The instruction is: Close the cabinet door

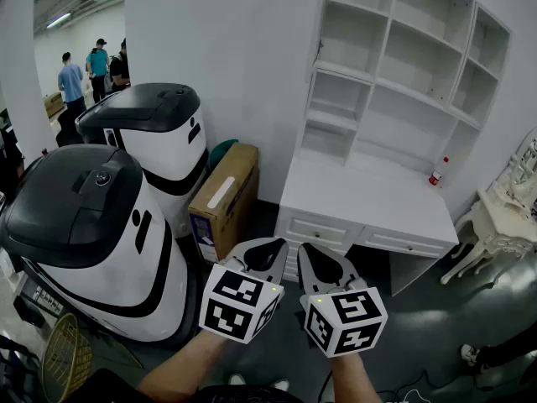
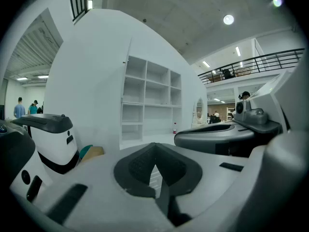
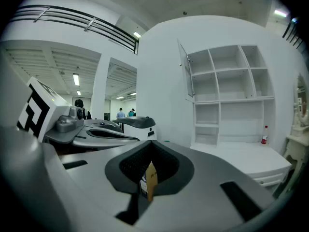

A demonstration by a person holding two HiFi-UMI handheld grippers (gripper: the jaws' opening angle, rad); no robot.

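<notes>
Tools sit low and close to you, side by side with a gap between them: your left tool (image 1: 265,255) and your right tool (image 1: 322,265), both aimed toward the far side of the room. In the left gripper view the left tool's jaws meet at the tips, with only a thin slit behind them and nothing caught between them. The right gripper view shows the same for the right tool: jaws together, gripping nothing. The brown sliver in its slit is the cardboard box (image 1: 223,193) standing on the floor beyond it.

The cabinet (image 1: 394,65), a white unit of open shelves, stands far from you and to the right, on top of a white table (image 1: 361,201) with drawers along its near front. The cabinet door (image 3: 185,70) hangs at the left edge of the shelves. It is swung out and shows nearly edge-on in the right gripper view, so the shelves are uncovered. Both tools are well apart from it.

A small red-capped bottle (image 1: 435,175) stands on the table near its far right corner. On your left are two big white-and-black machines, one near (image 1: 84,225) and one farther (image 1: 159,128). The cardboard box stands between the farther machine and the table. People (image 1: 84,70) stand far off at the left.
</notes>
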